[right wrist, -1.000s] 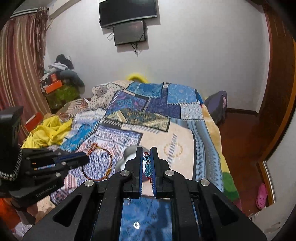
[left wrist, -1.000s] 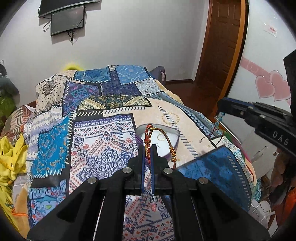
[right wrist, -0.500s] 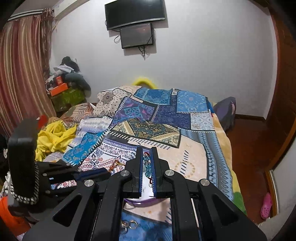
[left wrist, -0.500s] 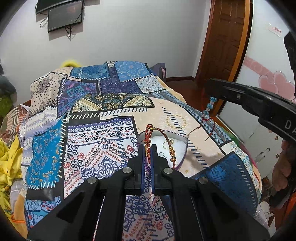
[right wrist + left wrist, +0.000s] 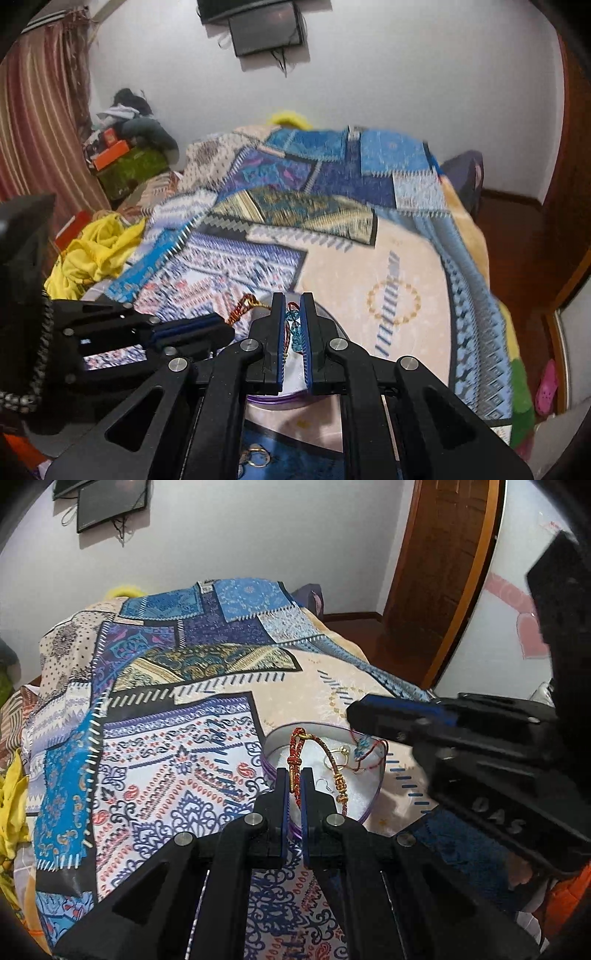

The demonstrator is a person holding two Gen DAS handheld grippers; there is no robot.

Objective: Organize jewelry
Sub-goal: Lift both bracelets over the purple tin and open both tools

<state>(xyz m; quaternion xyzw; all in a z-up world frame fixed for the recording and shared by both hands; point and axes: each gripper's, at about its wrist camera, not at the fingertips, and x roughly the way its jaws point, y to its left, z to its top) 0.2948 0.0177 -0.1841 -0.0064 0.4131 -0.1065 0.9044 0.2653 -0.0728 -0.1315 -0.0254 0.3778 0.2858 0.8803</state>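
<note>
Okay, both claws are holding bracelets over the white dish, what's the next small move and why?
Probably open the left claw: its red braided bracelet already hangs over the white dish, so it should drop inside. The right claw holds a blue beaded bracelet.

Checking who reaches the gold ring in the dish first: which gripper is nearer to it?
Right. The right gripper hangs just above the gold ring; the left gripper sits at the white dish's near rim.

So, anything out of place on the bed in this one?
Mostly tidy. A pair of small gold rings lies loose on the patchwork quilt, outside the round white purple-rimmed tray that both tools hold bracelets over.
</note>
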